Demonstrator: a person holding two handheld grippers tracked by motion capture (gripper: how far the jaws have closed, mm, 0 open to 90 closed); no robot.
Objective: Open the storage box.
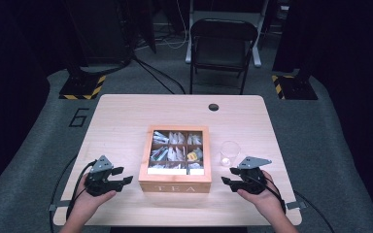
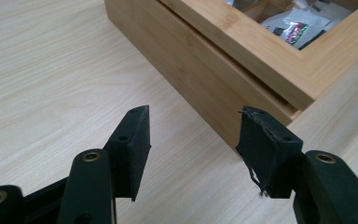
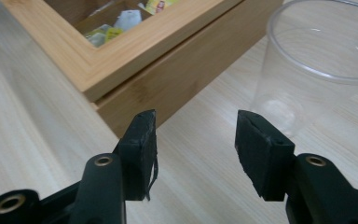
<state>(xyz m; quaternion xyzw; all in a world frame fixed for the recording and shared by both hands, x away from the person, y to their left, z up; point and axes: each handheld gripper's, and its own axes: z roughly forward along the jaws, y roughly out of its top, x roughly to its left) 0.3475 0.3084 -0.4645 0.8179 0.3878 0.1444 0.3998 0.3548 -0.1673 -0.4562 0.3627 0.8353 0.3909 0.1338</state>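
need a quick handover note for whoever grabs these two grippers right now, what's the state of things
Left gripper: jaws apart, nothing between them, beside the left front corner of the tea box.
Right gripper: jaws apart, nothing held, beside the box's right front corner, with the clear plastic cup just beyond it.
Things: the wooden tea box sits mid-table with its windowed lid closed and tea bags visible in the compartments. The cup stands upright to its right and looks empty.
Done: nothing visibly yet.
Left: likely open the lid and move a tea bag to the cup.
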